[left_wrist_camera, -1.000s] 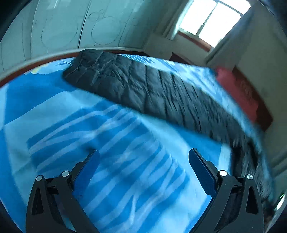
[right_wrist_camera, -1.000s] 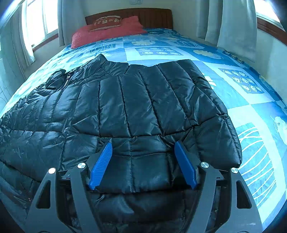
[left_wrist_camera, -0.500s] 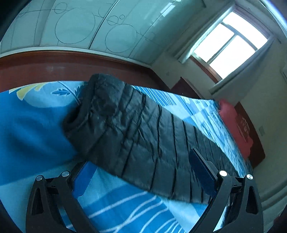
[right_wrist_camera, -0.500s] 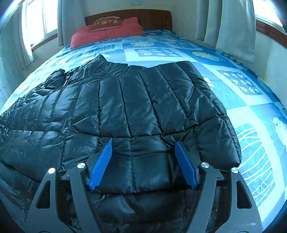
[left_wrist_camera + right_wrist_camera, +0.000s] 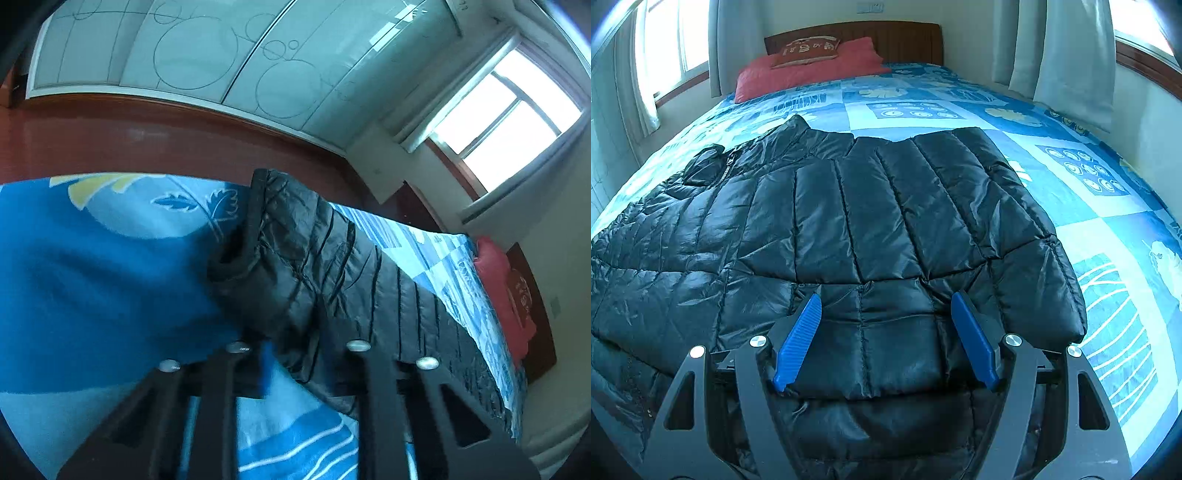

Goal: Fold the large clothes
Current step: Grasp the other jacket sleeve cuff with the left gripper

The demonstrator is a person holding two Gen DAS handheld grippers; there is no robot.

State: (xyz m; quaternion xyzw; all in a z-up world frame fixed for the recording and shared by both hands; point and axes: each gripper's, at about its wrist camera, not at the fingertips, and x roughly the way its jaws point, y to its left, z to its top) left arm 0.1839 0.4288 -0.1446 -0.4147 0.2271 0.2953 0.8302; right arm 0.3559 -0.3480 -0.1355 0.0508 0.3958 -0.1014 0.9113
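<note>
The bed [image 5: 1052, 206], under a blue patterned cover, filled a bright curtained room, and the black puffer jacket [image 5: 857, 229] lay spread across its near end. The right gripper [image 5: 882, 339] stood with fingers apart astride the jacket's near edge. The left gripper [image 5: 295, 354] had just been closing, fingers pinching the sleeve [image 5: 295, 266]. That slick fabric might slip free if lifted. The writing on the red pillow [image 5: 809, 70] could not be read.

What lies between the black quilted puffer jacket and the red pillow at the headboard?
Only bare blue patterned bedspread separates the black quilted puffer jacket from the red pillow, per the right wrist view.
</note>
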